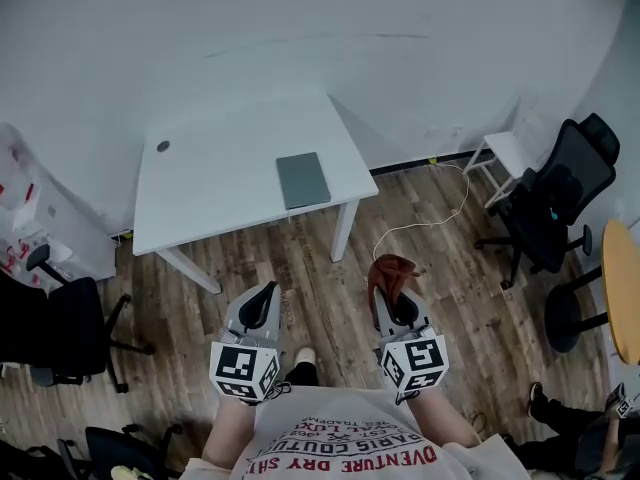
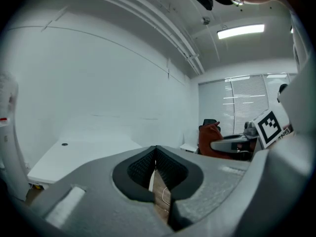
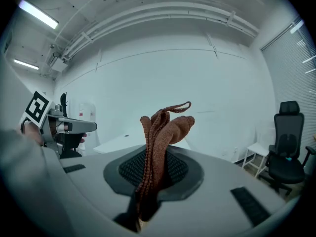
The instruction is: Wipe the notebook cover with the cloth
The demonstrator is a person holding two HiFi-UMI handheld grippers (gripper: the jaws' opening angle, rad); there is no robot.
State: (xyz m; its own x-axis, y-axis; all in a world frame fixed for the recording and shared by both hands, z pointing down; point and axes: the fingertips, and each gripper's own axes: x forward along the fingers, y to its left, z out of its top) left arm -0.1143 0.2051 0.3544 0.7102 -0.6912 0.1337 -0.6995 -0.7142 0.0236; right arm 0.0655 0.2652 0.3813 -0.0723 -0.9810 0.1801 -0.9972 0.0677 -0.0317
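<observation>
White table (image 1: 210, 173) holds notebook (image 1: 303, 180); right gripper (image 1: 391, 303) pinches cloth (image 1: 392, 271); left gripper (image 1: 263, 294) seemingly closed.

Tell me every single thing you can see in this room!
table: one, white, by the far wall
notebook: one, grey, lying flat on the table's right part
cloth: one, reddish-brown, pinched in the right gripper
right chair: one, black, on the floor at the right
left chair: one, black, on the floor at the left
stool: one, white, by the wall near the right chair
cable: one, white, on the wooden floor
round table: one, tan, at the right edge
left gripper: one, grey, jaws together, holding nothing
right gripper: one, grey, shut on the cloth
</observation>
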